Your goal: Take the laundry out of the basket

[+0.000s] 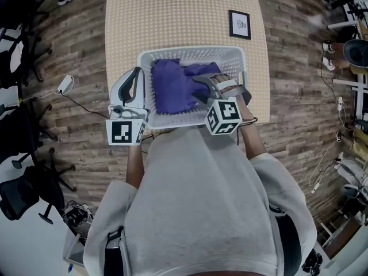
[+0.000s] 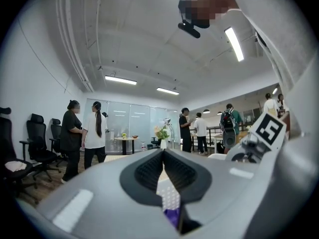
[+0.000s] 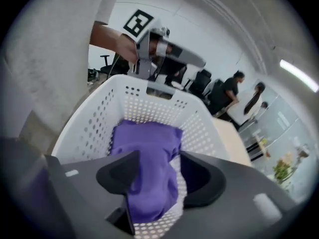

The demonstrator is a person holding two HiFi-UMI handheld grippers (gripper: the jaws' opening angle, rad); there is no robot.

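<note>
From my seat, the left claw (image 1: 137,76) sits at the 9 o'clock side of the white laundry basket (image 1: 190,50). It is held level, and its jaws are closed down on the basket's perforated wall. A strip of that white wall shows between the pads, with a sliver of purple below it.

The basket stands on the dotted beige table (image 1: 172,16), at the near edge right in front of me. The purple garment (image 1: 172,88) lies bunched inside it, filling the middle and reaching toward the 11 o'clock corner.

My right claw (image 3: 158,159) comes in from 5 o'clock and tilts down into the basket, jaws partly apart. A fold of the purple garment lies between them and touches one pad. White basket mesh shows between the cloth and the other pad, so nothing is pinched.

At 1 o'clock beyond the basket, a small framed picture (image 1: 239,24) sits on the table.
</note>
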